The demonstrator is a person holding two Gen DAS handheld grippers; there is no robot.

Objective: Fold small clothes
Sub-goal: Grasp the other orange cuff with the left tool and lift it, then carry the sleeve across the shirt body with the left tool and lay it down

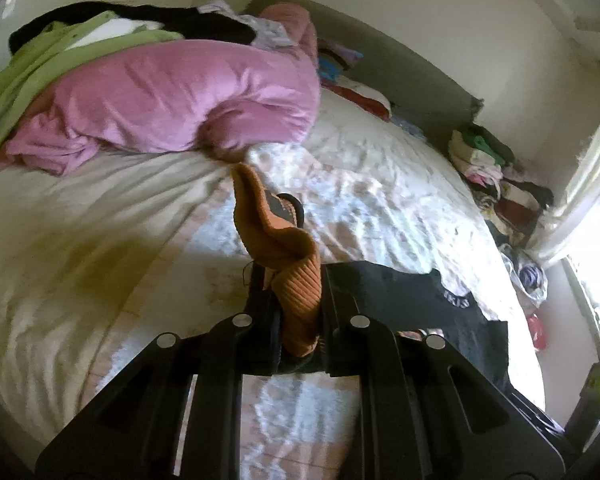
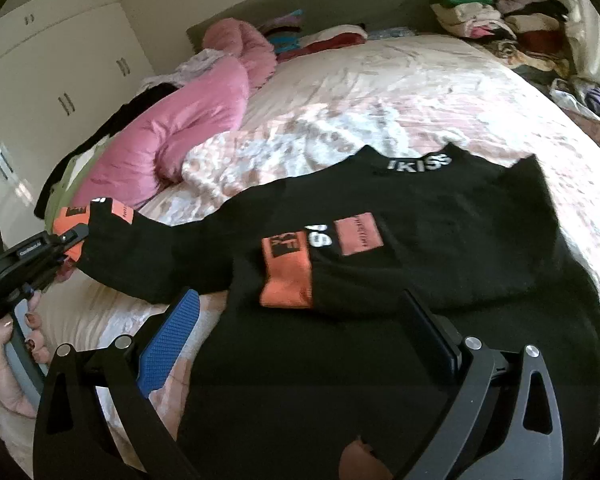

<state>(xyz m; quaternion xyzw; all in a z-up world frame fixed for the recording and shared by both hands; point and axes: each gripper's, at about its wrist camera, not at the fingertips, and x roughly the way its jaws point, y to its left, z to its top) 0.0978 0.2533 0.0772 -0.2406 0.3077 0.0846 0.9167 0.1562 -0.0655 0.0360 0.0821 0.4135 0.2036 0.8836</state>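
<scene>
A black sweater [image 2: 440,240] with white collar lettering lies flat on the bed. One sleeve is folded across its chest and ends in an orange cuff [image 2: 286,280]. The other sleeve stretches out to the left, lifted off the bed. My left gripper [image 1: 292,276] is shut on that sleeve's orange ribbed cuff [image 1: 276,236], which bunches up between the fingers. In the right wrist view the left gripper [image 2: 72,240] shows at the far left, held by a hand [image 2: 20,344]. My right gripper [image 2: 300,294] hovers open over the sweater's lower part, with nothing pinched.
A pink puffy garment [image 1: 180,96] and a green one [image 1: 40,64] are heaped along the bed's left side. Stacks of folded clothes [image 2: 480,12] sit at the far right corner. White wardrobe doors [image 2: 60,60] stand at the left. The patterned bedspread [image 2: 380,92] lies beyond the sweater.
</scene>
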